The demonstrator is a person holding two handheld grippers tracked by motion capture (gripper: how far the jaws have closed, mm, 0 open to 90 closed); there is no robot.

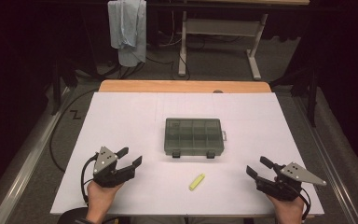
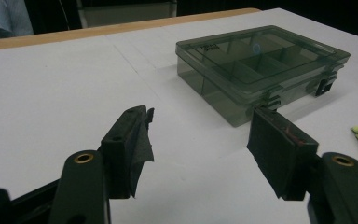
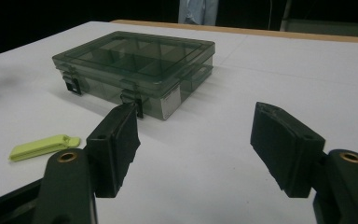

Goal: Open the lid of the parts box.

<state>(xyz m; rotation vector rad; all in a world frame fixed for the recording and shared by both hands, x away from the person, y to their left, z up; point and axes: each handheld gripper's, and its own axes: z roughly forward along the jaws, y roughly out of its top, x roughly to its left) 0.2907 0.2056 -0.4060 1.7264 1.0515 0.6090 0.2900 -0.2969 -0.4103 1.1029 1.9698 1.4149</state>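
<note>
Both grippers idle at start pose, left gripper at 8 o'clock and right gripper at 4, jaws apart and holding nothing, flanking the closed compartment box mid-mat with the lime clip at its 6, presumably for stowing.

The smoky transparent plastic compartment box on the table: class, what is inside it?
Through the closed lid of the smoky transparent plastic compartment box, only dividers and seemingly empty compartments show. The near compartments, behind the dark latches, cannot be checked fully.
</note>
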